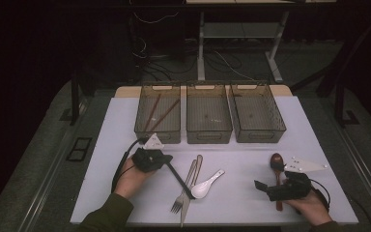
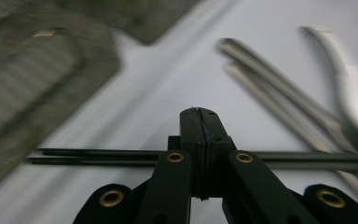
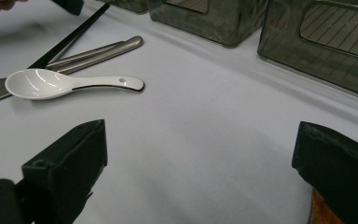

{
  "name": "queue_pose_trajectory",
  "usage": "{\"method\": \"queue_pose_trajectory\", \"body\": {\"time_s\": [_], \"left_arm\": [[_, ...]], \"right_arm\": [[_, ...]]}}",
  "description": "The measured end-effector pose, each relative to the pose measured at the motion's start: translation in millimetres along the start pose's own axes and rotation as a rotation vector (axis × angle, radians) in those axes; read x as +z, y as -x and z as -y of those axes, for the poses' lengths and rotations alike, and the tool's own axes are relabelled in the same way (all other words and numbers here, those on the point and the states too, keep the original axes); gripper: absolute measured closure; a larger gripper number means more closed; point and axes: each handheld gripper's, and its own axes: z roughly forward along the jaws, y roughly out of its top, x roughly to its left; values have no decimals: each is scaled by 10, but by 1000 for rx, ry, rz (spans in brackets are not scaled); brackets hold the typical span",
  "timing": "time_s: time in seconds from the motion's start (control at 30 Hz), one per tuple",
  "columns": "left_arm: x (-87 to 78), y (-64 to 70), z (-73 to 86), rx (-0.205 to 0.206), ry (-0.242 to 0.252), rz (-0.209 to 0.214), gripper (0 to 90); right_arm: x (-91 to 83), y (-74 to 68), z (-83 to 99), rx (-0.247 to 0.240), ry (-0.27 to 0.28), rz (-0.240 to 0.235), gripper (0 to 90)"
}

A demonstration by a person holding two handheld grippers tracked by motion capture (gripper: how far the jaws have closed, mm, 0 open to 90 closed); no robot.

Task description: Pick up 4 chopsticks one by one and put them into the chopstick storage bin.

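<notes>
My left gripper (image 1: 164, 160) (image 2: 199, 114) is shut on a pair of black chopsticks (image 1: 179, 180) (image 2: 98, 156), which cross its jaws sideways and slant toward the table's front. Beside them lie a metal fork (image 1: 177, 205), a knife (image 1: 185, 205) and a white ceramic spoon (image 1: 206, 185) (image 3: 51, 84). My right gripper (image 1: 266, 182) (image 3: 200, 140) stands wide open at the front right, with only bare table between its jaws. A brown wooden spoon (image 1: 276, 161) (image 3: 324, 211) lies under it, by one jaw.
Three smoky see-through bins stand in a row at the back: the left bin (image 1: 157, 136) holds brown chopsticks (image 1: 157, 113), then a middle bin (image 1: 208, 137) and a right bin (image 1: 259, 136). The white table (image 1: 241, 169) ends close to both hands.
</notes>
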Motion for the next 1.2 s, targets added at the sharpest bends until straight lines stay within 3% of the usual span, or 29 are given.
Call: {"method": "queue_pose_trajectory", "body": {"time_s": [0.2, 0.33, 0.77, 1.2], "left_arm": [[88, -283, -49, -56, -26, -84, 892], [123, -368, -32, -76, -31, -108, 892], [208, -436, 5, -78, -65, -138, 892], [121, -469, 66, -87, -108, -188, 892]], "right_arm": [[-13, 12, 8, 4, 1, 2, 28], [-17, 14, 9, 5, 6, 2, 28], [-16, 16, 10, 7, 6, 2, 28], [-24, 16, 10, 9, 7, 1, 28]]}}
